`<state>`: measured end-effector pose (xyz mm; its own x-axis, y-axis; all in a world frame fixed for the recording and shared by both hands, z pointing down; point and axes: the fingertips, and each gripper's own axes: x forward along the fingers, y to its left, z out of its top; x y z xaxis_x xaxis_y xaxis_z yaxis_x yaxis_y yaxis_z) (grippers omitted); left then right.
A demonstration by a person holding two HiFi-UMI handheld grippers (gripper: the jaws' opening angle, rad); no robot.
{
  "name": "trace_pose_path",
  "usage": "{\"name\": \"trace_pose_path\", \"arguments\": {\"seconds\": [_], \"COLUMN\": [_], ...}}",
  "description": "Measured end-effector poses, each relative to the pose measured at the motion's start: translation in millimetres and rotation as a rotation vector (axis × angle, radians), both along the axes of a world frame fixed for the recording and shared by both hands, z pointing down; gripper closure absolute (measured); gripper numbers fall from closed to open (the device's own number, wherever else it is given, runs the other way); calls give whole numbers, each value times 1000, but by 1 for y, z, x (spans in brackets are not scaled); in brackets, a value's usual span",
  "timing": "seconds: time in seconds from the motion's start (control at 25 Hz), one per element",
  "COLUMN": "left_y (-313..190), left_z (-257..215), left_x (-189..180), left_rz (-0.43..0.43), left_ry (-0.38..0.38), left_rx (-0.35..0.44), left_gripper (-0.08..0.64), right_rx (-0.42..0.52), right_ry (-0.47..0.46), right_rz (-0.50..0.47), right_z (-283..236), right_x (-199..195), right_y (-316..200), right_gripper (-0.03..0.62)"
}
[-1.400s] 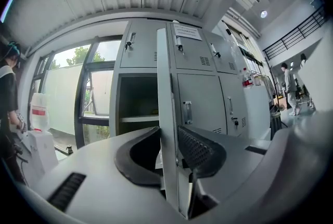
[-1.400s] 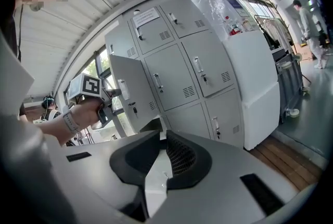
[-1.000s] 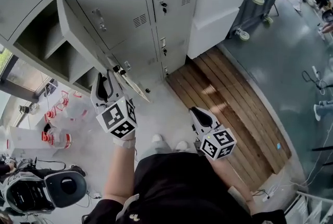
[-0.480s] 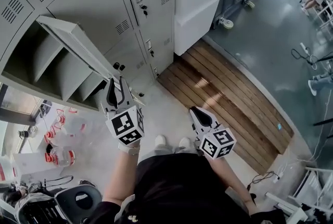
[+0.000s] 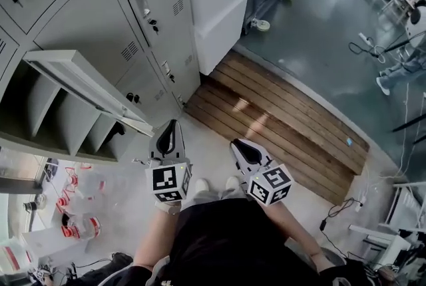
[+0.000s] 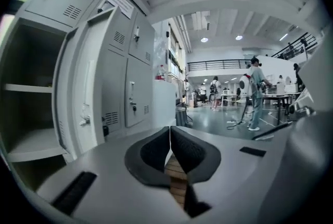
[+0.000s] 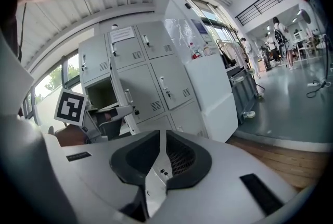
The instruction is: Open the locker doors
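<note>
In front of the gray lockers [image 5: 93,32], one door [image 5: 83,84] already hangs open, shelves showing.
The left gripper [image 5: 170,130] sits just beside that door's free corner, its jaws just closed up and clenched on nothing. The right gripper [image 5: 241,147] hangs next to it, jaws a crack apart, empty.

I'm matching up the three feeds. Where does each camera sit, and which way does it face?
Head view: on the person's head, looking steeply down at lockers; left tongs, right tongs, arms, torso show.
Left gripper view: on the left tongs, facing along the lockers; jaws just closed, empty.
Right gripper view: on the right tongs, facing the lockers; the left tongs show.
All share the open door.
</note>
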<state>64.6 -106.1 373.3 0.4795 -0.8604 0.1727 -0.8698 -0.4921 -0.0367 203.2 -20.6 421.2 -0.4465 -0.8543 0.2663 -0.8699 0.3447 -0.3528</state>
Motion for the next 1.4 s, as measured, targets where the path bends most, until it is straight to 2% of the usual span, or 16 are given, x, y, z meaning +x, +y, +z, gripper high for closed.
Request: {"name": "trace_pose_path", "arguments": {"seconds": [0.28, 0.44, 0.6, 0.88, 1.2, 1.4], "left_y": [11, 20, 25, 30, 31, 29], "left_z": [13, 10, 6, 0, 6, 8], "left_x": [48, 70, 85, 104, 110, 110], "left_rz": [262, 378, 457, 563, 581, 594], "left_ry": [39, 27, 35, 41, 29, 15], "left_rx": [-72, -73, -72, -59, -73, -68], "left_gripper": [541, 541, 541, 541, 541, 541], "right_rx": [30, 50, 75, 103, 104, 102], "right_ry": [17, 40, 59, 80, 74, 111], "right_rz": [54, 86, 114, 160, 174, 149], "right_z": [-16, -29, -45, -62, -60, -55], "right_x": [20, 35, 48, 69, 76, 72], "right_y": [6, 8, 9, 10, 6, 3], "right_gripper": [529, 529, 529, 529, 529, 531]}}
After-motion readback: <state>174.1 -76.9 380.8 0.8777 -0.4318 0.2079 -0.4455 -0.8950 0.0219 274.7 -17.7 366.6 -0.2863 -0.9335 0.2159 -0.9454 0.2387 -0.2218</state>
